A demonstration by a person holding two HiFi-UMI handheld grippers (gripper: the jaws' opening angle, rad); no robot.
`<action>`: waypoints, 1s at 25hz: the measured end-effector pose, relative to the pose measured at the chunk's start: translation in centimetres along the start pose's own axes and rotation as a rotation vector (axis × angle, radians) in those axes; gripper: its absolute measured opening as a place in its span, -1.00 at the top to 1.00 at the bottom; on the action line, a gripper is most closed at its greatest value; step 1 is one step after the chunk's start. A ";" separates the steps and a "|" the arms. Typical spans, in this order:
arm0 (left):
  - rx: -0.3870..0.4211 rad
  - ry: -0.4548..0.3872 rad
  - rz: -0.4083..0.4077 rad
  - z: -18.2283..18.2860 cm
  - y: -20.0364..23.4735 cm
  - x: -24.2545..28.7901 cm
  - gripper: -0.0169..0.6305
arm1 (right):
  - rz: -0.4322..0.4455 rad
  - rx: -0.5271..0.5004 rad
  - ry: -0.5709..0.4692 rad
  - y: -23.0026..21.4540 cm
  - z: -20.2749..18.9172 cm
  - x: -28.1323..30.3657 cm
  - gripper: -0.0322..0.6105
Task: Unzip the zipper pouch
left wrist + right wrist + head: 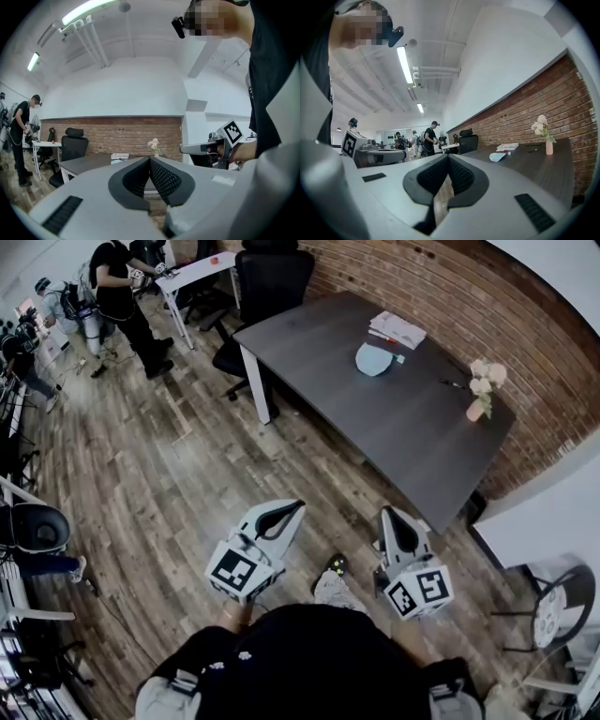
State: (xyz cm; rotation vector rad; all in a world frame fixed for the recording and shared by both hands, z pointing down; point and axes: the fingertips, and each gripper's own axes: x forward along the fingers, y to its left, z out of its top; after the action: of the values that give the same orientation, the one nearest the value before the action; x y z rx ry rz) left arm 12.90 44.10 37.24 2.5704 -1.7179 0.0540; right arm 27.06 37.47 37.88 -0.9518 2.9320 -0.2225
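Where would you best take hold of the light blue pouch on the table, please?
Probably one end of the pouch, coming in low from the open edge of the table: it lies flat, with books on its wall side.

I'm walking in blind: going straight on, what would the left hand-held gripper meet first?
The left hand-held gripper would probably meet the near edge of the dark table, across wood floor; height is unclear, so it may skim over the top.
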 end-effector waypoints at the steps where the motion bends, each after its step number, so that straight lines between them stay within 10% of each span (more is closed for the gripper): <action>1: 0.005 0.008 0.003 0.1 0.3 0.8 0.94 | -0.002 0.011 -0.001 -0.9 0.0 0.5 0.90; 25: 0.043 0.038 0.003 1.8 5.9 18.0 0.94 | -0.009 0.038 -0.002 -15.7 1.7 9.4 0.90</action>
State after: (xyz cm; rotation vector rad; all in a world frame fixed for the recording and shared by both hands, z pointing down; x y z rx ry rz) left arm 14.28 25.18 36.62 2.5795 -1.7259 0.1415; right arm 28.70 19.12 38.59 -0.9589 2.9111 -0.2761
